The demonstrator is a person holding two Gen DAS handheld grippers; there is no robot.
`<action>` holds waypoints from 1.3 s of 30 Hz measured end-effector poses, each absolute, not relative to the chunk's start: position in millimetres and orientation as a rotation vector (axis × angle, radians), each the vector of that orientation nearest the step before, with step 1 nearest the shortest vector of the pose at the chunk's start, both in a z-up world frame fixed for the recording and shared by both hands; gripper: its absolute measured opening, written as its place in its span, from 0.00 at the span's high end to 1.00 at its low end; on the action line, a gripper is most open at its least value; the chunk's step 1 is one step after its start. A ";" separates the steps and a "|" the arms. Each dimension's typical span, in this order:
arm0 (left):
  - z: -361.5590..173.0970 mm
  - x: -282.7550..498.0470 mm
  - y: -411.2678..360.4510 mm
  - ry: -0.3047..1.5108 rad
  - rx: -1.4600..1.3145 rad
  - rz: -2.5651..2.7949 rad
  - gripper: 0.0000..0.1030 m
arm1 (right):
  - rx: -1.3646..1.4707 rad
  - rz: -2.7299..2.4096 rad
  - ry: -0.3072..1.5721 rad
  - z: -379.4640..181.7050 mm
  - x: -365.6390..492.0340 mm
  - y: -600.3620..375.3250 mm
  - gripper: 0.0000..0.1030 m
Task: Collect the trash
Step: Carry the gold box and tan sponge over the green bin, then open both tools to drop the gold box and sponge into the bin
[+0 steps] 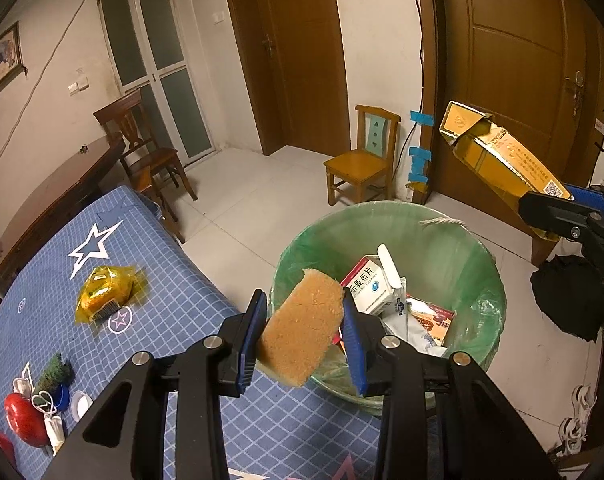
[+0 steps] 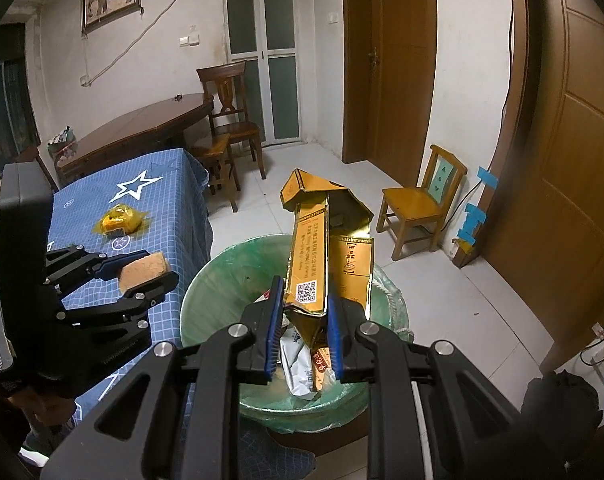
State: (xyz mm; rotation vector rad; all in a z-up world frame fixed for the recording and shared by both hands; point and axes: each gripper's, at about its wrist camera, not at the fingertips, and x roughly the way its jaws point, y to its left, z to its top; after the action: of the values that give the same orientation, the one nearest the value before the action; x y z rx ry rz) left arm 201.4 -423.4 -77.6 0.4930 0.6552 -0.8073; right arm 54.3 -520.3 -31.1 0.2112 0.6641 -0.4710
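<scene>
A tan sponge (image 1: pixel 300 326) sits clamped between the blue pads of the left gripper (image 1: pixel 302 332), low in the middle of the left wrist view, hanging over the near rim of the trash bin (image 1: pixel 478 248) where the bin meets the counter edge. In the right wrist view a crushed gold carton (image 2: pixel 320 248) stands up from the centre of the frame, its lower end pinched by the clenched fingers (image 2: pixel 273 320) of the right gripper (image 2: pixel 304 322), directly above the bin's opening. The bin, lined with a green bag, already holds a red-and-white medicine box (image 1: pixel 372 286), a silver pouch (image 2: pixel 298 364) and other wrappers. To the left of the bin the counter (image 1: pixel 174 280) wears a blue checked cloth with white stars; a yellow packet (image 1: pixel 108 292) lies on it well apart from the sponge, and a red round object (image 1: pixel 22 418) with small caps sits at the lower left. A small wooden chair (image 1: pixel 362 156) stands beyond the bin against the wall.
</scene>
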 end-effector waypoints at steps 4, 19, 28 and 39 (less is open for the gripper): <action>-78.6 201.6 -426.2 0.658 0.496 -0.810 0.63 | 0.211 -0.470 0.668 -31.4 54.7 -521.1 0.82; -87.6 206.1 -436.9 0.661 0.526 -0.830 0.43 | 0.224 -0.473 0.694 -43.3 66.9 -533.2 0.61; -90.6 210.9 -431.9 0.654 0.531 -0.814 0.36 | 0.244 -0.471 0.685 -49.0 63.4 -538.3 0.61; -84.3 210.1 -388.7 0.666 0.479 -0.770 0.36 | 0.218 -0.426 0.639 -41.3 66.5 -517.1 0.62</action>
State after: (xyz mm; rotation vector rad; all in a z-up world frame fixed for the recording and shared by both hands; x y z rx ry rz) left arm 210.1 -388.7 -84.3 0.4794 0.6659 -0.7697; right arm 66.5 -517.1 -41.3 0.2179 0.6391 -0.4256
